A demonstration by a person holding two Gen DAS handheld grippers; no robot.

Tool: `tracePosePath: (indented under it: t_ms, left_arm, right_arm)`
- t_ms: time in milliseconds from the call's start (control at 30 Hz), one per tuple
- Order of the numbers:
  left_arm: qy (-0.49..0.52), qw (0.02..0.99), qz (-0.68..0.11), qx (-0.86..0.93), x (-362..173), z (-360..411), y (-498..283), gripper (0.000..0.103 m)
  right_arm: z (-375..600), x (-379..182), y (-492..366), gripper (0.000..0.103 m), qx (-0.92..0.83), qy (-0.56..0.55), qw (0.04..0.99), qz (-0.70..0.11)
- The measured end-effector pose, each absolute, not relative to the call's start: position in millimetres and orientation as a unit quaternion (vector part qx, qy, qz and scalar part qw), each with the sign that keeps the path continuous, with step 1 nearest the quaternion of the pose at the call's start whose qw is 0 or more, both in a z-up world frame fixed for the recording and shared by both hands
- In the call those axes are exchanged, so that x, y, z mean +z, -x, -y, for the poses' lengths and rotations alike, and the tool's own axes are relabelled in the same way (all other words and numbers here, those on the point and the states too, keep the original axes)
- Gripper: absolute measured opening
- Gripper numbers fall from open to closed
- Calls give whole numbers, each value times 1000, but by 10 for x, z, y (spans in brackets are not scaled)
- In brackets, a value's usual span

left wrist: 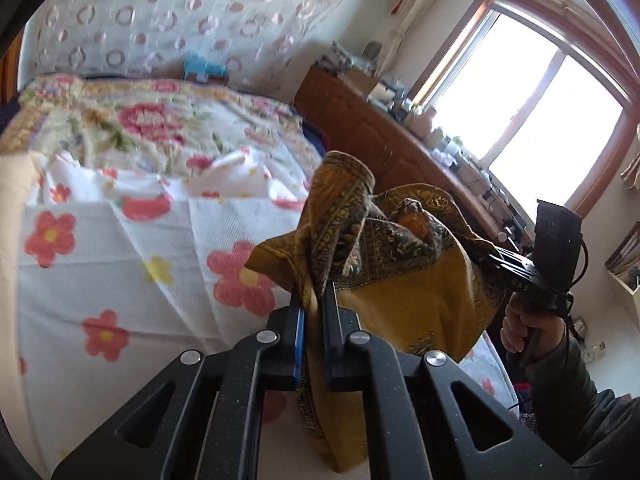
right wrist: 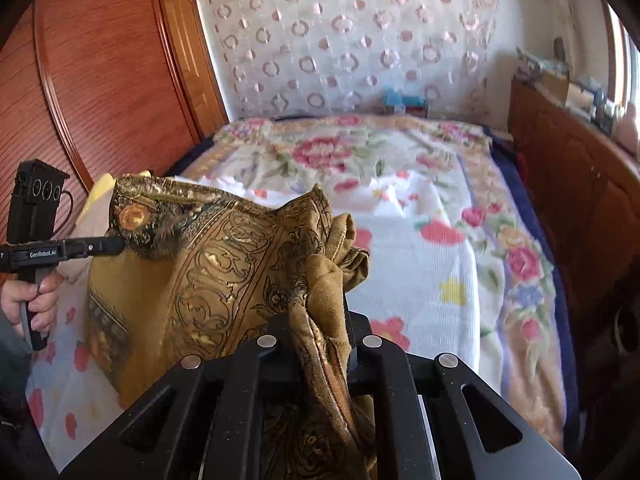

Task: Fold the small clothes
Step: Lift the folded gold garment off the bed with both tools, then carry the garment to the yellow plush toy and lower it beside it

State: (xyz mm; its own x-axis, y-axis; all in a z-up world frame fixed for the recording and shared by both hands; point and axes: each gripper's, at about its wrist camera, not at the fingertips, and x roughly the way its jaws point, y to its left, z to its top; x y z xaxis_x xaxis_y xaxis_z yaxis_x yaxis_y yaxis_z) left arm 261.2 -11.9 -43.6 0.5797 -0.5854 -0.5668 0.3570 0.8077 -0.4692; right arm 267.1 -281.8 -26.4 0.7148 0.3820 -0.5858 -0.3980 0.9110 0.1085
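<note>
A mustard-yellow patterned cloth (left wrist: 416, 292) hangs in the air between my two grippers, above the bed. My left gripper (left wrist: 313, 300) is shut on one bunched corner of it; the cloth runs between its two fingers. My right gripper (right wrist: 320, 320) is shut on another bunched corner of the cloth (right wrist: 224, 264). In the left wrist view the right gripper (left wrist: 490, 258) shows at the right, held by a hand. In the right wrist view the left gripper (right wrist: 116, 245) shows at the left, its tip at the cloth's edge.
The bed has a white sheet with red flowers (left wrist: 120, 248) over a floral blanket (right wrist: 360, 152). A wooden cabinet (left wrist: 380, 136) with clutter runs along the window side. A wooden wardrobe (right wrist: 100, 72) stands at the left. A small blue object (right wrist: 400, 100) lies at the bed's head.
</note>
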Motion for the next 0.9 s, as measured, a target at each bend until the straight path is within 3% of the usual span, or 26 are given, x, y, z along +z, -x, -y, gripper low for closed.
tracePosePath:
  t_ms: [400,667,900]
  left_arm:
    - [170,944,-246,-138,133,-1128,-1770,7]
    - [202,948,-244,-19,-282,-1899,-1503,7]
    - [243,935,-257,23,-713,-2114,-1338,7]
  right_arm:
    - [1749,478,-2715,10,314,87,920,-216]
    - [340,683,-3295,10,385,194,878,-209]
    - [-639,759,-3653,10,421,284,837,-202]
